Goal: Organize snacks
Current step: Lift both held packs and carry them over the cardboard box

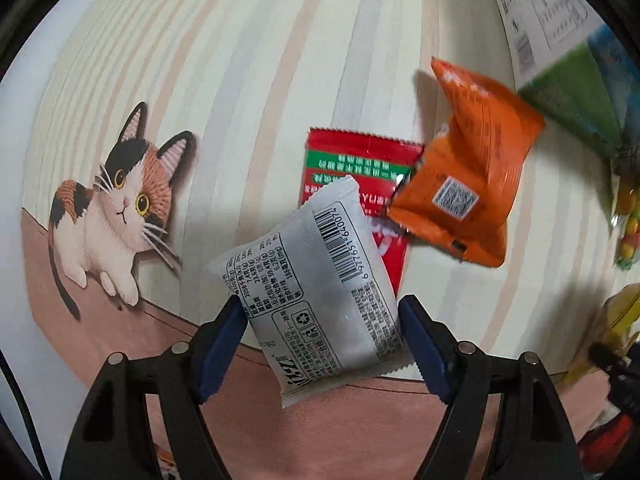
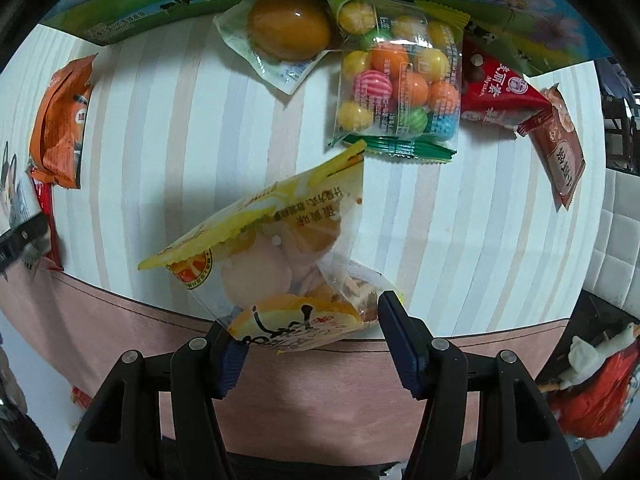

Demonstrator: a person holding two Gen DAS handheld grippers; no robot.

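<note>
A silver foil snack packet (image 1: 320, 288) printed with a barcode is clamped between the blue pads of the left gripper (image 1: 322, 336), its long axis tilted up and to the right over a flat red sachet (image 1: 360, 168). A yellow-edged clear pastry bag (image 2: 280, 256) is gripped by the right gripper (image 2: 308, 340), its long axis pointing forward. A striped cream mat (image 2: 180, 128) with a printed cat (image 1: 116, 208) is seen beneath.

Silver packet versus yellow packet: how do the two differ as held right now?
The silver packet is opaque, barcode side showing; the yellow packet is partly clear, its contents visible. The left gripper holds silver near mid-body; the right gripper pinches yellow's lower end. Both are clamped above the striped mat.
</note>
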